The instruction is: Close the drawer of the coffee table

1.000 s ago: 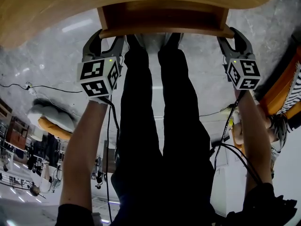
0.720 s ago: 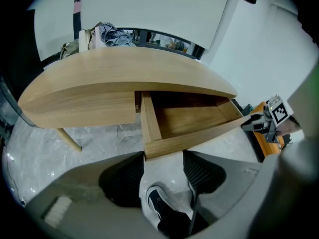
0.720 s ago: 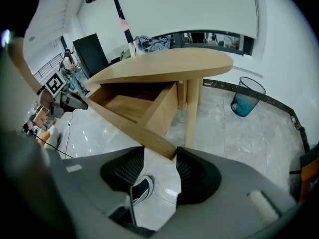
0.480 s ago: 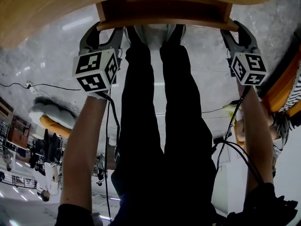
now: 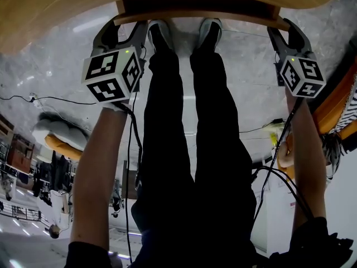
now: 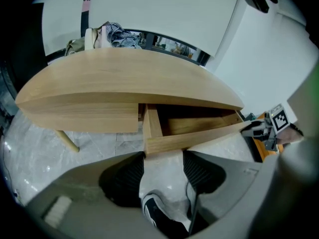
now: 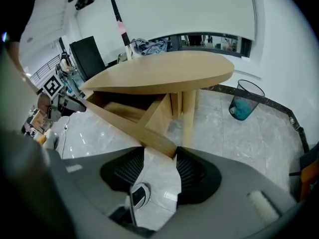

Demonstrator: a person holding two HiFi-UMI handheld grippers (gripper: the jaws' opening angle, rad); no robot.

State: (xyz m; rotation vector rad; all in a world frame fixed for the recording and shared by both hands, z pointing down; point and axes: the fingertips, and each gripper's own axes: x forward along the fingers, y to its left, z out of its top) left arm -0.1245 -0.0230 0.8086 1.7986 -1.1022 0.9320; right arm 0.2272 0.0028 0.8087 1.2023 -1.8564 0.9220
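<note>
Less drawer (image 5: 245,14) out vs. earlier

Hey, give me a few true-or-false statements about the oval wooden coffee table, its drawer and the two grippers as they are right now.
1. The light wooden drawer of the oval wooden coffee table is fully shut. False: it stands partly out, with its inside showing.
2. The left gripper and the right gripper sit at opposite ends of the drawer's front. True.
3. The left gripper's jaws are pressed together. False: they stand apart.
4. A black wire bin with a teal liner stands on the floor beyond the table. True.
</note>
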